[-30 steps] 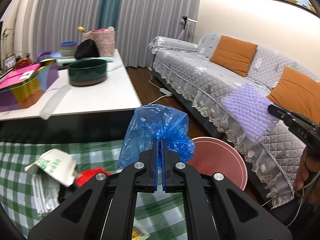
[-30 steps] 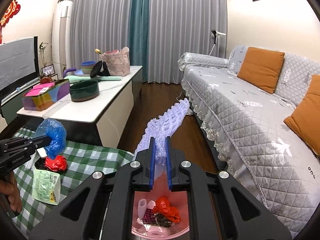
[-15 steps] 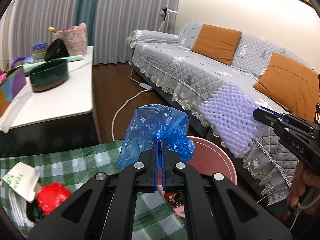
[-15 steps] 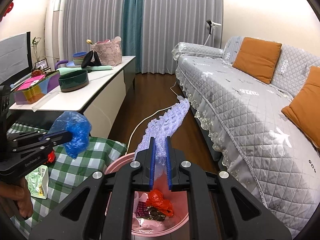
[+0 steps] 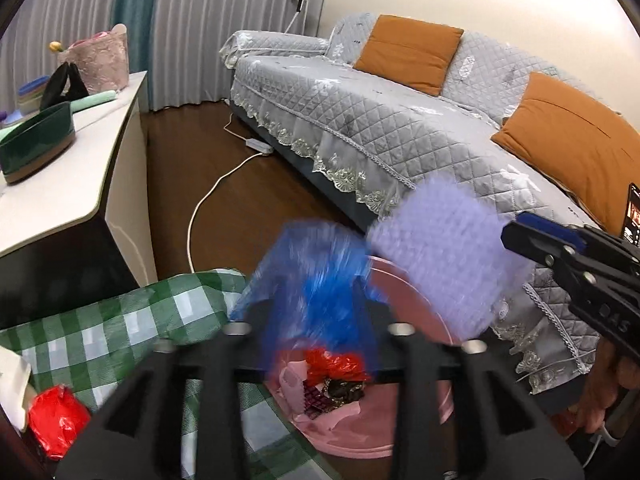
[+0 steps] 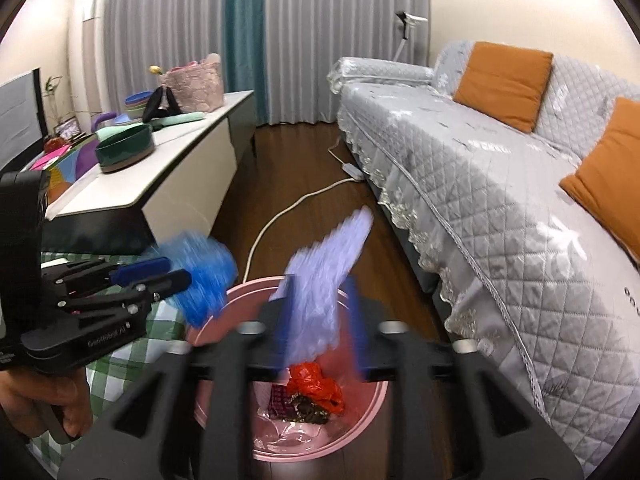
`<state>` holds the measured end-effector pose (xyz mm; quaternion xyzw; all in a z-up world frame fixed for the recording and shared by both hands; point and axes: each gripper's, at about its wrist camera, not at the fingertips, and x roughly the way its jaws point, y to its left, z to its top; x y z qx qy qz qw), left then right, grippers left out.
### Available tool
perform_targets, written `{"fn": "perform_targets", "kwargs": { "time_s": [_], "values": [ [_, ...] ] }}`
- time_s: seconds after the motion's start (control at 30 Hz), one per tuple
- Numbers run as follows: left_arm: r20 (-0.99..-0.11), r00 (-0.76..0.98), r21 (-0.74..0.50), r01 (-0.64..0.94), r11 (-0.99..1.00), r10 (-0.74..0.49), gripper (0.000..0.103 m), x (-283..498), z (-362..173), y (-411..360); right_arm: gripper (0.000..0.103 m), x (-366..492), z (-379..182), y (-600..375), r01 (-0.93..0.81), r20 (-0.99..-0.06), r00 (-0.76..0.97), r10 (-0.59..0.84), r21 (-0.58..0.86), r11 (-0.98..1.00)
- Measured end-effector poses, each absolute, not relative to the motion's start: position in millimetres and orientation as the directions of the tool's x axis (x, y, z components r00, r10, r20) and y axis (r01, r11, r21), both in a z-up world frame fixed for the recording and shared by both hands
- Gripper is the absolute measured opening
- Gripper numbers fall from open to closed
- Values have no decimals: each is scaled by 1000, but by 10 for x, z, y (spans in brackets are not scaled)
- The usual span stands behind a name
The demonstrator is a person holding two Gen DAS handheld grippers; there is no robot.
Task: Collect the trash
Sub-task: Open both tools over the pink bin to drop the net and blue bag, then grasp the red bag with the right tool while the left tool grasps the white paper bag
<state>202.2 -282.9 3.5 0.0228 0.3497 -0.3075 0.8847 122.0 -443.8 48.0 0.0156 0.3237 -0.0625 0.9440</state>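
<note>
Left gripper (image 5: 318, 312) fingers opening, blue plastic bag (image 5: 316, 276) between them, blurred. Right gripper (image 6: 320, 316) fingers opening, purple foam net (image 6: 328, 276) between. Both over pink bin (image 6: 372, 412).

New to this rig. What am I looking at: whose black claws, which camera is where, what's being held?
No robot: a person holds a trigger-operated two-finger gripper in each hand, each with a fisheye camera looking along its fingers. One picture is the left gripper's view, the other the right gripper's.

Both sit over a round pink plastic bin holding red wrapper scraps. The left gripper's jaws are opening around a crumpled blue plastic bag; the right's around a lilac foam net sleeve. Both pieces are blurred, apparently dropping.

On the green checked tablecloth a red crumpled wrapper remains.
</note>
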Motion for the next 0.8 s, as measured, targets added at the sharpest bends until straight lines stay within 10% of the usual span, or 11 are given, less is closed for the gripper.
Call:
{"fn": "perform_targets", "kwargs": {
  "time_s": [0.8],
  "values": [
    [-528,728,-165,416,894,-437,14,1080,763,-1178,54,984,950,-3801,-26,-477,869,132,223,974]
  ]
}}
